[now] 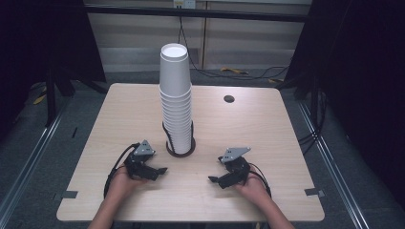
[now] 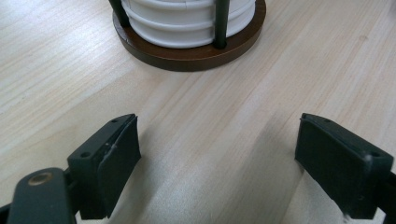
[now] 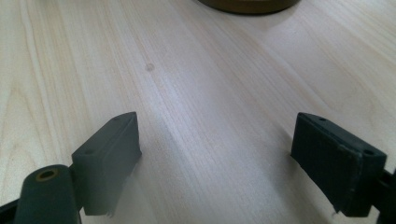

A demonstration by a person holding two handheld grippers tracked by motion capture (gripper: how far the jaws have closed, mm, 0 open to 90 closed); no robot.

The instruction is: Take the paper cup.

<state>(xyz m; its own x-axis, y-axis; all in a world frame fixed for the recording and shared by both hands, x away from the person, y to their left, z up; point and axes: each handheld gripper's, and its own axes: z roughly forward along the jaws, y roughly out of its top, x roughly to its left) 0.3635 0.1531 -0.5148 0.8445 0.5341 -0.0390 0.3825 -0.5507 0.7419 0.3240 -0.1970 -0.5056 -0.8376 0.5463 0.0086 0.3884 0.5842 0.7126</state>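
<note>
One tall stack of white cups [image 1: 175, 102] stands upright in one round brown holder [image 1: 180, 150] near the middle of the table [image 1: 267, 138]. The two grippers rest nearer, left gripper [image 1: 160, 171] and right gripper [image 1: 213, 180], jaws apart and empty. Nothing stands between. The left gripper view shows the holder's thin dark posts [image 2: 220, 23].

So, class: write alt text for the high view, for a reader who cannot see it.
A tall stack of white paper cups stands in a round dark holder on a light wooden table. The left gripper and right gripper rest open before it.
</note>
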